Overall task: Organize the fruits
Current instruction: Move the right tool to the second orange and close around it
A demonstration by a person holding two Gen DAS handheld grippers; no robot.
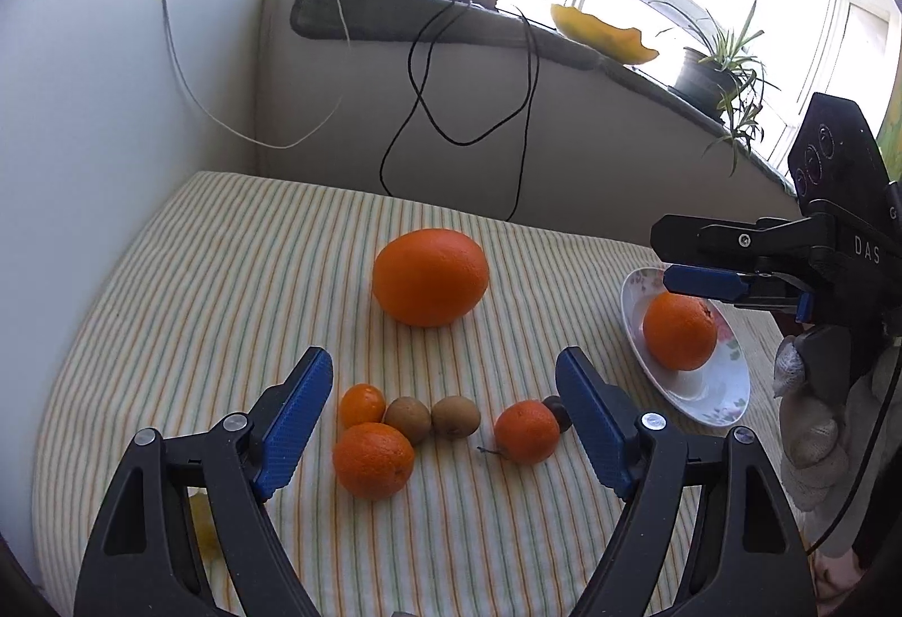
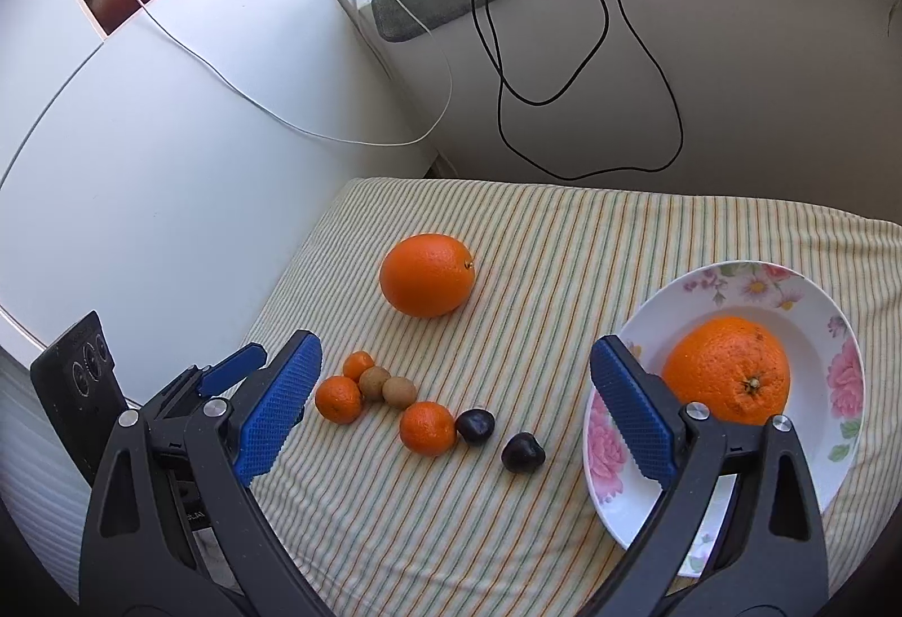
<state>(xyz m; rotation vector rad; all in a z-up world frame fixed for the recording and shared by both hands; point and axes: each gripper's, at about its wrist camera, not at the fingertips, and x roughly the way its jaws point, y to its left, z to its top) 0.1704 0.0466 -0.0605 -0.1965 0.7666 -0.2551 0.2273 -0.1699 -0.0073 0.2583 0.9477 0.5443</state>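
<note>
- The landmark is the flowered plate [image 2: 834,335], which rests on the striped cloth [image 2: 564,233] covering the bench.
- One orange [image 2: 727,369] sits inside the plate, stem end facing the right wrist camera.
- A larger loose orange [image 2: 427,274] lies on the cloth well to the left of the plate and farther back.
- Left of the plate, nearer the cameras, runs a loose row of small fruit: two dark plums [image 2: 522,452] closest to the plate, then a tangerine [image 2: 427,426], then two brown kiwis [image 2: 399,388] touching each other, then two more tangerines [image 2: 338,398] at the far end.
- The left claw [image 1: 445,414] hangs released above that row, its blue pads [image 1: 293,419] wide apart with nothing between them.
- The right claw [image 2: 456,408] is also spread and empty; its right pad [image 2: 631,414] overlaps the plate's near-left rim in the right wrist view.
- In the left wrist view the right claw reaches over the plate, above the orange, gripped by a gloved hand [image 1: 812,436].
</note>
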